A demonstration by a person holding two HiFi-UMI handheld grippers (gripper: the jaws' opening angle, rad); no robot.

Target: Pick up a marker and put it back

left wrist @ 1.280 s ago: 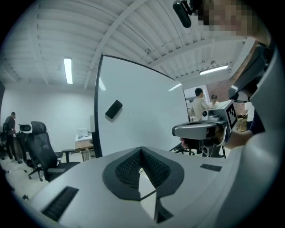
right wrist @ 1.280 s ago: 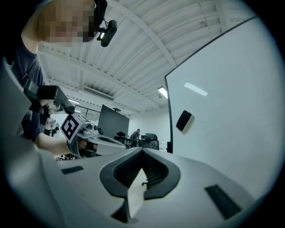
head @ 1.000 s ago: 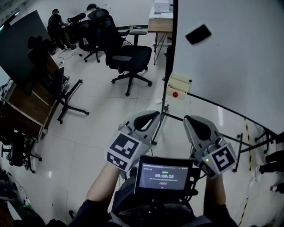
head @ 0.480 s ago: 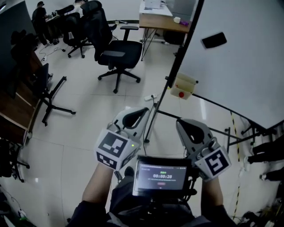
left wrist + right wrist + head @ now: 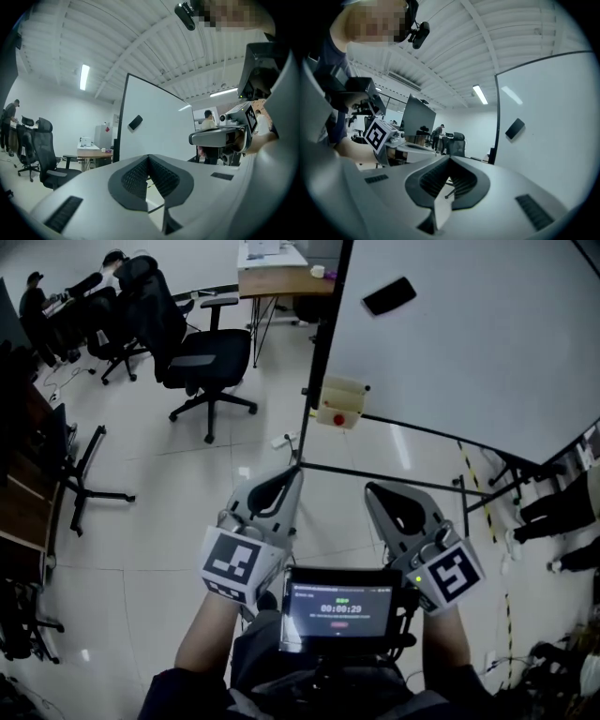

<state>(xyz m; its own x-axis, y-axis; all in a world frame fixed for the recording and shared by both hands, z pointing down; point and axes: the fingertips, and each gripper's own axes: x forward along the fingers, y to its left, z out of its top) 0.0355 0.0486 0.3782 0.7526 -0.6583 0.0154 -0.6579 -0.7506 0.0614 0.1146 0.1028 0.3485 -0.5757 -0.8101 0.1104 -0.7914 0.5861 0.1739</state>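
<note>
Both my jaws are pressed together on nothing, left gripper and right gripper side by side above the floor. I have swung toward the whiteboard, so its cream holder now lies just ahead; the marker is probably there, though I see only a red spot

Left tongs look matt grey plastic, floor glossy tile, whiteboard smooth.
</note>
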